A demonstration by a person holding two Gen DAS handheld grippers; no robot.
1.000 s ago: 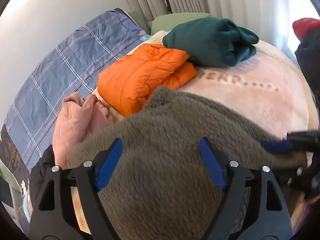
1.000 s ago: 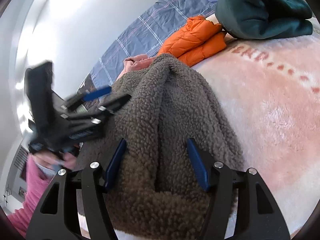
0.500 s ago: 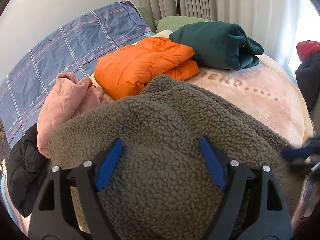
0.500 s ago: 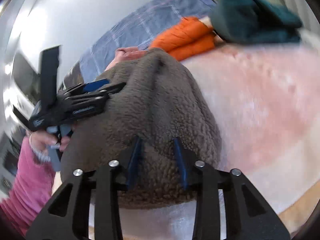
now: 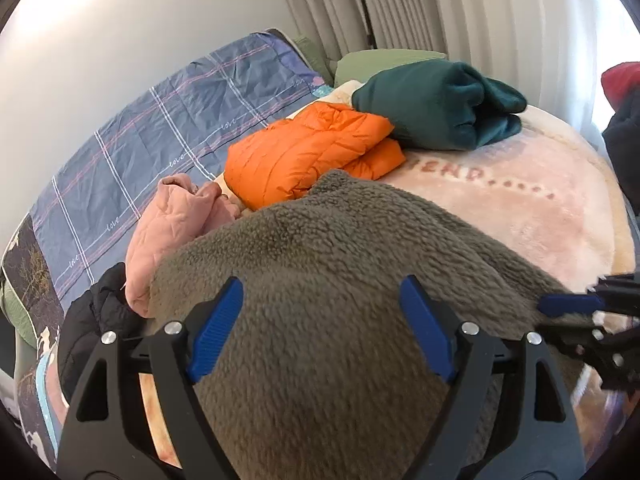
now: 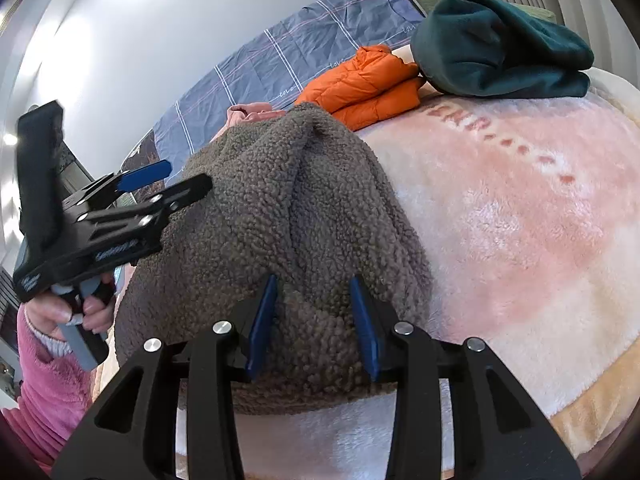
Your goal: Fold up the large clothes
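Right gripper (image 6: pixel 314 324) jaws narrowed onto brown fleece (image 6: pixel 288 208); left gripper (image 5: pixel 320 328) spread

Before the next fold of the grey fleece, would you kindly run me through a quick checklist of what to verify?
1. Right hand-held gripper has fleece between its fingers: ok, a ridge sits between them; whether it is firmly clamped: cannot tell.
2. Left hand-held gripper gripping fleece: not ok, jaws wide open over it.
3. Landing space on the pink blanket right of the fleece: ok, bare.
4. Orange jacket clear of the fleece: not ok, the fleece's far edge overlaps or touches it.
5. Pink garment clear: not ok, it lies against the fleece's left edge.
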